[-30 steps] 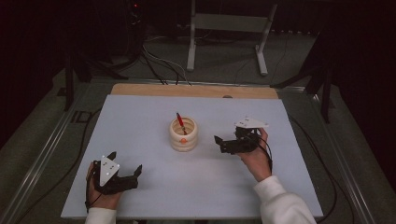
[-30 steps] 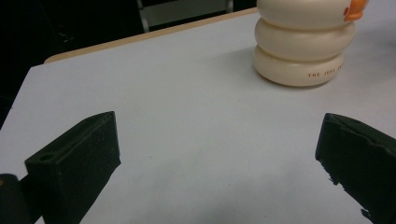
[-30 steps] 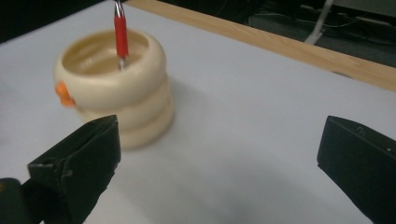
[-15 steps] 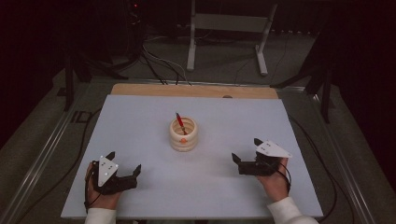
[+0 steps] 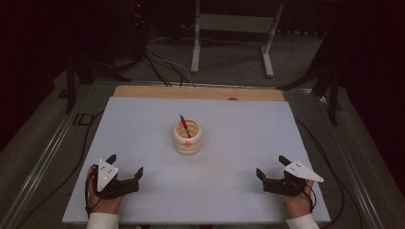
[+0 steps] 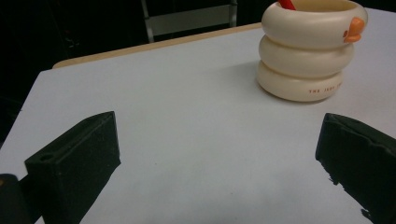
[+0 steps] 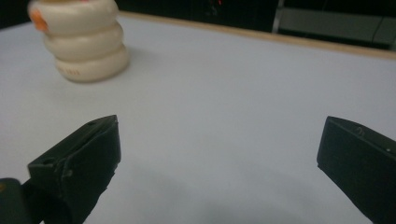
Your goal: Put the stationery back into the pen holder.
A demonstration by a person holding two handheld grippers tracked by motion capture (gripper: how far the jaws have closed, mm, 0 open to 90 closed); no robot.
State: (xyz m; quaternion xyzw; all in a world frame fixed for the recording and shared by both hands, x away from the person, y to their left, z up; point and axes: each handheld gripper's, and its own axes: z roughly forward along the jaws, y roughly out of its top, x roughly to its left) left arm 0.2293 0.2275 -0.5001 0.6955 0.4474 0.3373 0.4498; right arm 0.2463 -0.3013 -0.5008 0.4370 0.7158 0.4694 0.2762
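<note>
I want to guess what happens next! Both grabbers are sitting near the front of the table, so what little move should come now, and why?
Probably none: rest. The red pen already stands in the cream holder, and the left gripper and right gripper are both open, empty, apart from it.

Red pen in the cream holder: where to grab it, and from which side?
Grip the red pen on the bare shaft above the rim of the cream holder. It leans toward the far left, so I'd bring open fingers down from above, tilted along that lean. The holder walls hide its lower part, so a side approach likely won't work.
</note>
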